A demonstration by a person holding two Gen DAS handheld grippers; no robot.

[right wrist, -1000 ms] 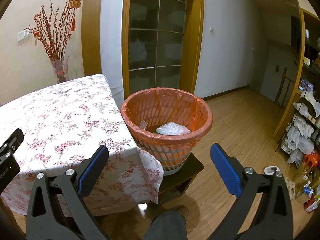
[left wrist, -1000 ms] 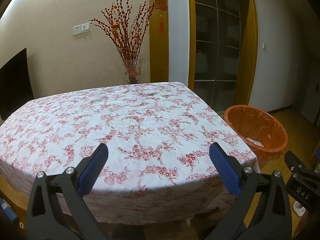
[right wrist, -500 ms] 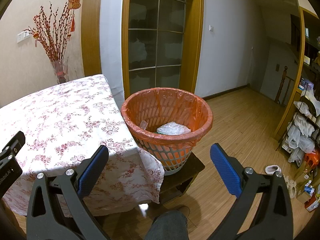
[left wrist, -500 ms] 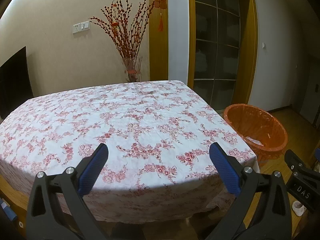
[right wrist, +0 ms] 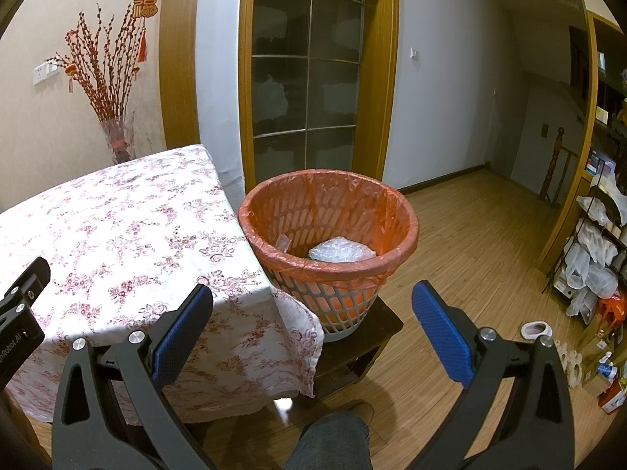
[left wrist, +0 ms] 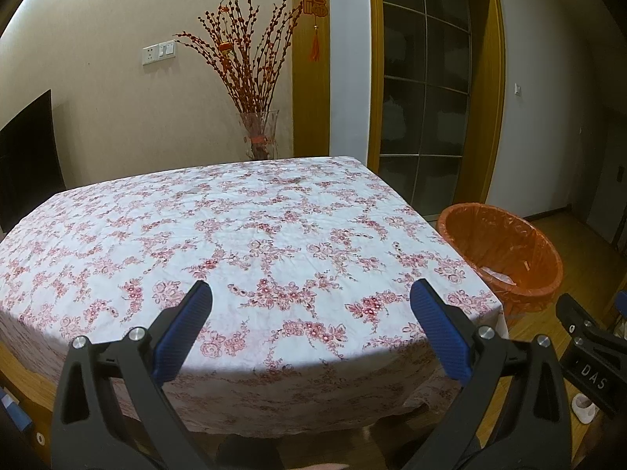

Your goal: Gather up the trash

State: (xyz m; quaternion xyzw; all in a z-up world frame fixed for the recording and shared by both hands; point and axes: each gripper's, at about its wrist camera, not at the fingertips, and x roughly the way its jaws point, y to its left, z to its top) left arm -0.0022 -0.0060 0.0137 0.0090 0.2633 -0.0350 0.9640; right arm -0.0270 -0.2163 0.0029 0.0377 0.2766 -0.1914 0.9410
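A waste basket [right wrist: 329, 235] lined with an orange bag stands on a dark low stool [right wrist: 364, 337] at the table's right corner. Inside lie a clear crumpled plastic wad [right wrist: 341, 252] and a small clear scrap [right wrist: 283, 242]. The basket also shows in the left wrist view [left wrist: 501, 250]. My left gripper [left wrist: 309, 329] is open and empty, held over the near edge of the floral tablecloth [left wrist: 235, 243]. My right gripper [right wrist: 311, 329] is open and empty, in front of the basket and apart from it. No trash shows on the table.
A glass vase of red branches [left wrist: 256, 117] stands behind the table's far edge. A glass door [right wrist: 305, 78] is behind the basket. Shelves with bags and boxes [right wrist: 595, 258] line the right wall. A tape roll [right wrist: 536, 329] lies on the wood floor. My knee [right wrist: 333, 442] is below.
Both grippers have stayed open. The left view has pulled back and up slightly, so the table sits a little lower in frame. The right view has barely shifted.
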